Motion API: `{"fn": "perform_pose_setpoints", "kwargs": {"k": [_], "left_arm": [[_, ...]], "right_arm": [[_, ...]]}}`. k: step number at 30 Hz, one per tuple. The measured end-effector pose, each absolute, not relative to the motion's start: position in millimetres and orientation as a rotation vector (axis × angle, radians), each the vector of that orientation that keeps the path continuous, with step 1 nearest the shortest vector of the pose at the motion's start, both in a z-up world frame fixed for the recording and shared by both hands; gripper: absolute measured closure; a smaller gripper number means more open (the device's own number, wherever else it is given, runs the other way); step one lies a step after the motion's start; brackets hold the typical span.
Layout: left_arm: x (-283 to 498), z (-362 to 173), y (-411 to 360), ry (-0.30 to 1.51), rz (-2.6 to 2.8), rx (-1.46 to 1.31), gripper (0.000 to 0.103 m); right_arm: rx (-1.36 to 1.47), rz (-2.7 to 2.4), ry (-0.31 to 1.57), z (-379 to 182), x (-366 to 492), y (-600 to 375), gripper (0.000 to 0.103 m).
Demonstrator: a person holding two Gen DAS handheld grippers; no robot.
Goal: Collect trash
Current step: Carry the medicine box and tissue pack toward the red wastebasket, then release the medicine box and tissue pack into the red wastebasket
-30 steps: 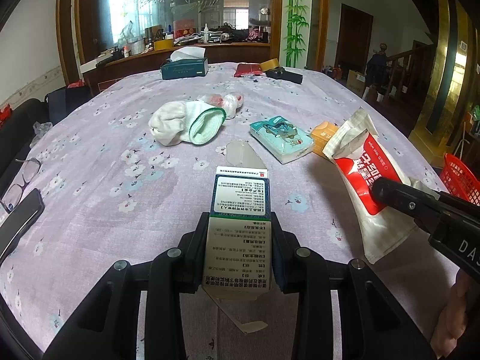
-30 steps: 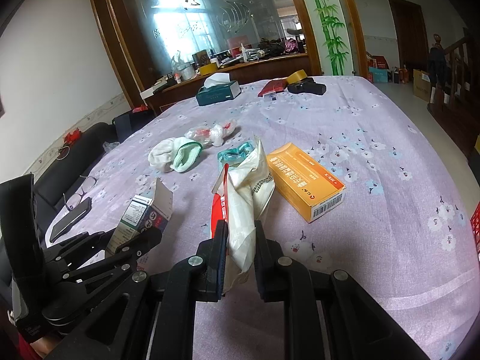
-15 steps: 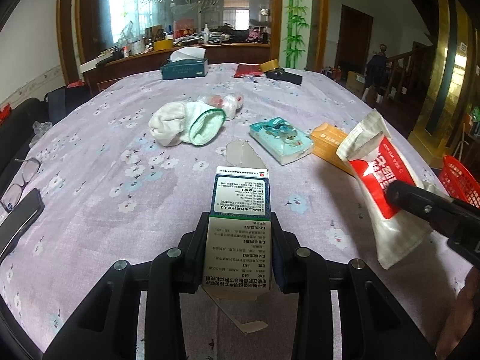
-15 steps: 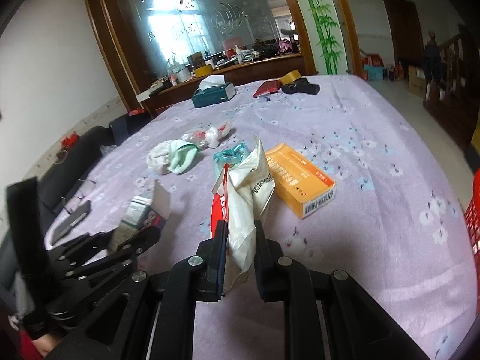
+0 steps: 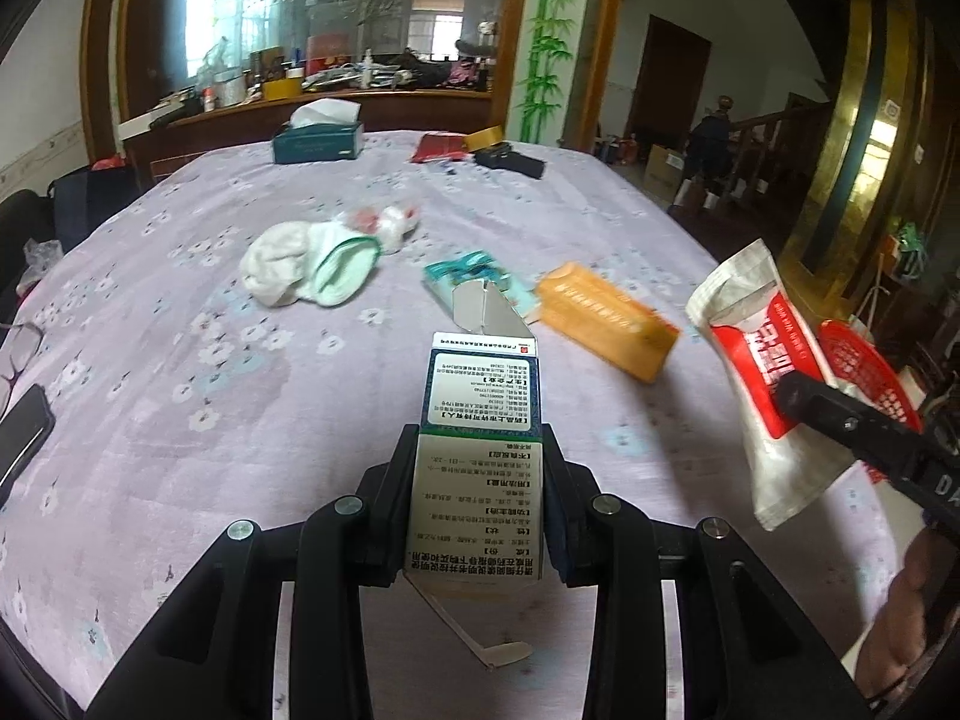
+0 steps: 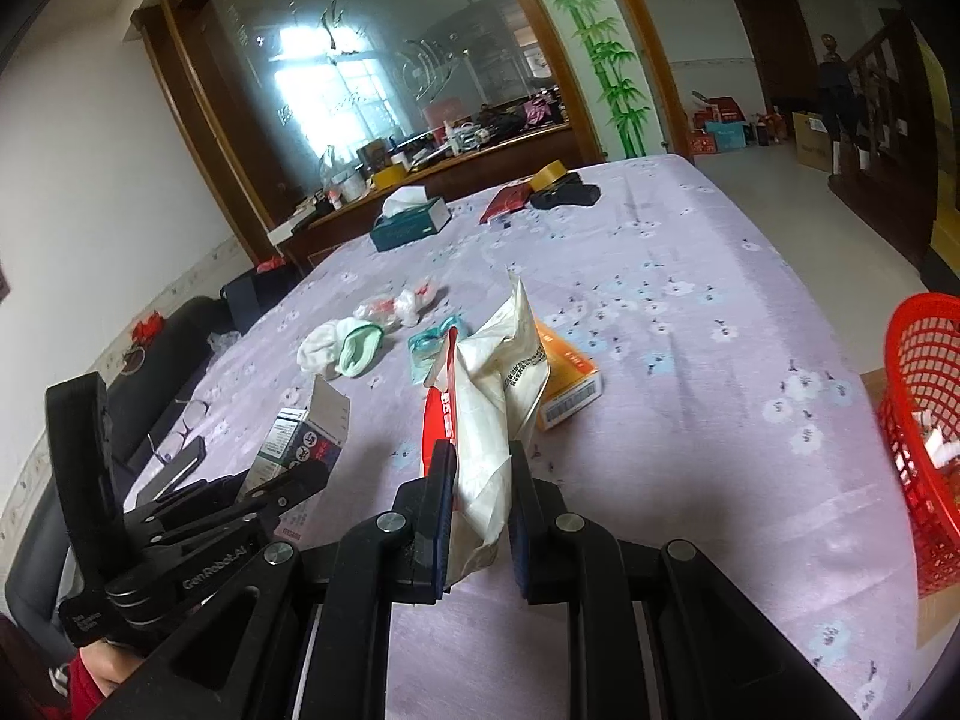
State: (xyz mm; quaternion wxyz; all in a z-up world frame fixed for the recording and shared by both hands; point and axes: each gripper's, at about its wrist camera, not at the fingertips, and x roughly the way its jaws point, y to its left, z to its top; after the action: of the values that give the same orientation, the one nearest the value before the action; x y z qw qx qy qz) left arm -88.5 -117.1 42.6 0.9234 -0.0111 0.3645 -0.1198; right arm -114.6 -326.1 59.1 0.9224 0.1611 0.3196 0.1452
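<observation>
My left gripper (image 5: pixel 478 474) is shut on an opened medicine box (image 5: pixel 480 426) with printed text, held above the purple flowered table (image 5: pixel 180 420); the box also shows in the right wrist view (image 6: pixel 303 438). My right gripper (image 6: pixel 480 462) is shut on a white and red snack bag (image 6: pixel 489 396), held up over the table's right side; the bag also shows in the left wrist view (image 5: pixel 762 378). A red mesh basket (image 6: pixel 924 432) stands beyond the table's right edge; it also shows behind the bag in the left wrist view (image 5: pixel 864 372).
On the table lie an orange box (image 5: pixel 606 321), a teal tissue pack (image 5: pixel 474 279), a white and green sock bundle (image 5: pixel 306 270), a crumpled plastic wrapper (image 5: pixel 384 222), a tissue box (image 5: pixel 318 138), a phone (image 5: pixel 21 435) and glasses (image 5: pixel 18 348) at the left edge.
My right gripper has carried the snack bag up and to the right, toward the red basket, which has come into its view. My left gripper has risen with the medicine box.
</observation>
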Motion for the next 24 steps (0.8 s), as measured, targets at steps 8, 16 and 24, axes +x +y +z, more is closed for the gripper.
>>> {"fn": "perform_pose_setpoints", "kwargs": {"k": [8, 16, 24], "left_arm": [[-91, 66, -154, 0.758, -0.330, -0.019, 0.069], [-99, 90, -229, 0.769, -0.486, 0.048, 0.069], [-106, 98, -338, 0.801, -0.673, 0.127, 0.069]], "right_arm": [[0.391, 0.270, 0.623, 68, -127, -358, 0.086], [0.512, 0.177, 0.562, 80, -153, -429, 0.086], [0.590, -0.067, 0.489, 88, -184, -522, 0.086]]}}
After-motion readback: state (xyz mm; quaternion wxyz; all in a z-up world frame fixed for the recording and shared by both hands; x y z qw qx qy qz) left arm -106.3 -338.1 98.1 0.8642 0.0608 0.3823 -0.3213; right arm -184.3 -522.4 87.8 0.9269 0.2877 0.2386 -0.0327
